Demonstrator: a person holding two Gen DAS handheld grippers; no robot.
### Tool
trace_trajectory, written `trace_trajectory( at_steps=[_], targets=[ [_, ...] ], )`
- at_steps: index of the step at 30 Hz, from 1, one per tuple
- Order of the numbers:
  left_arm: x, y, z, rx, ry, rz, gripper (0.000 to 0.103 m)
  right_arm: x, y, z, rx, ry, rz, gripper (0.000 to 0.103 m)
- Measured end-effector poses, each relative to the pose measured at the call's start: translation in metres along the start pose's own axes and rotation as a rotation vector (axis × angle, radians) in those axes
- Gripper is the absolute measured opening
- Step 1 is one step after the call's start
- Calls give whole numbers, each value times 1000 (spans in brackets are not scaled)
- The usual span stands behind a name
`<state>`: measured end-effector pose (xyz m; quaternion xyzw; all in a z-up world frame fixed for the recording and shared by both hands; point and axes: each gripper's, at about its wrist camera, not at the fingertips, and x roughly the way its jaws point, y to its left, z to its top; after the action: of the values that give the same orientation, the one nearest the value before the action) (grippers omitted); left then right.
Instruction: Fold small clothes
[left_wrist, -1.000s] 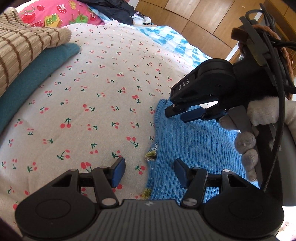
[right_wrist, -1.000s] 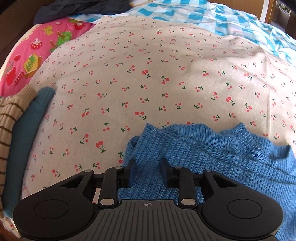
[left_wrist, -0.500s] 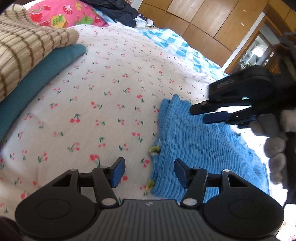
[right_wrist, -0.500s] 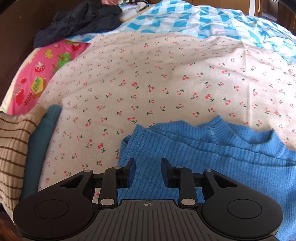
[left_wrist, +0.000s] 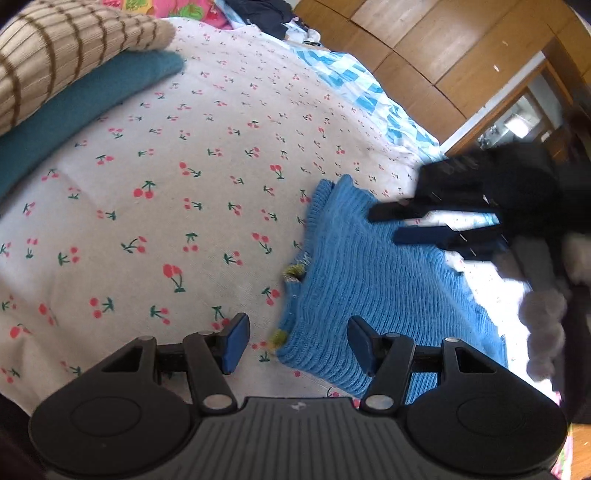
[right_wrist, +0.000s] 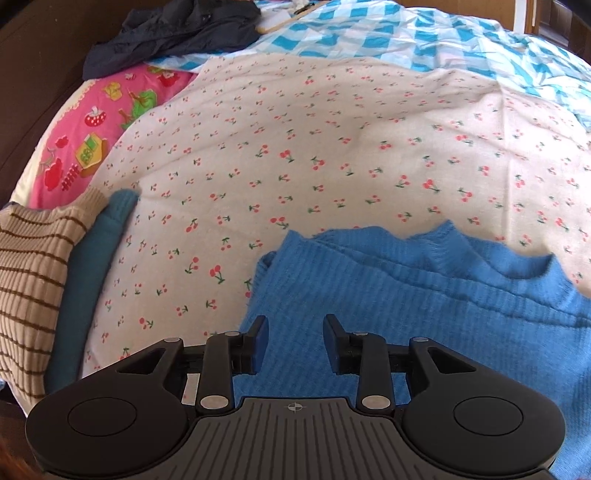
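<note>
A blue knit sweater (left_wrist: 369, 280) lies folded on the cherry-print sheet (left_wrist: 184, 192); it also shows in the right wrist view (right_wrist: 424, 295), bunched at its far edge. My left gripper (left_wrist: 297, 343) is open and empty, just above the sweater's near corner. My right gripper (right_wrist: 295, 343) is open and empty above the sweater's left part. It also shows in the left wrist view (left_wrist: 391, 225), hovering over the sweater's far end with jaws apart.
A folded striped beige sweater (right_wrist: 33, 280) lies on a teal garment (right_wrist: 92, 280) at the left. A pink pillow (right_wrist: 99, 129), dark clothes (right_wrist: 173, 29) and a blue checked sheet (right_wrist: 424, 37) lie farther back. Wooden cabinets (left_wrist: 424, 55) stand beyond the bed.
Both grippers have lifted and drawn back from the sweater. The right gripper has moved to the right, away from the sweater's far corner, and its jaws stand a little wider apart.
</note>
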<state>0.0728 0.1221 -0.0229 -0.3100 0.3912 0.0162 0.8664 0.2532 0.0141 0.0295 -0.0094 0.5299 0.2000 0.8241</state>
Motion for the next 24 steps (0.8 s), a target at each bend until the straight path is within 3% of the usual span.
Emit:
trace_trajectory(
  at_steps=[3, 9, 13, 19, 24],
  targets=[
    [3, -3, -1, 11, 5, -3, 63, 22, 16, 10, -16, 33, -17, 34],
    [3, -7, -4, 45, 9, 5, 63, 58, 46, 16, -167, 93, -163, 41],
    [1, -11, -7, 84, 9, 16, 63, 69, 52, 6, -279, 93, -230, 38],
    [-9, -18, -17, 135, -21, 79, 65, 46, 35, 6, -243, 58, -182, 11],
    [-16, -23, -26, 166, -65, 114, 75, 11, 8, 3, -165, -15, -91, 10]
  ],
)
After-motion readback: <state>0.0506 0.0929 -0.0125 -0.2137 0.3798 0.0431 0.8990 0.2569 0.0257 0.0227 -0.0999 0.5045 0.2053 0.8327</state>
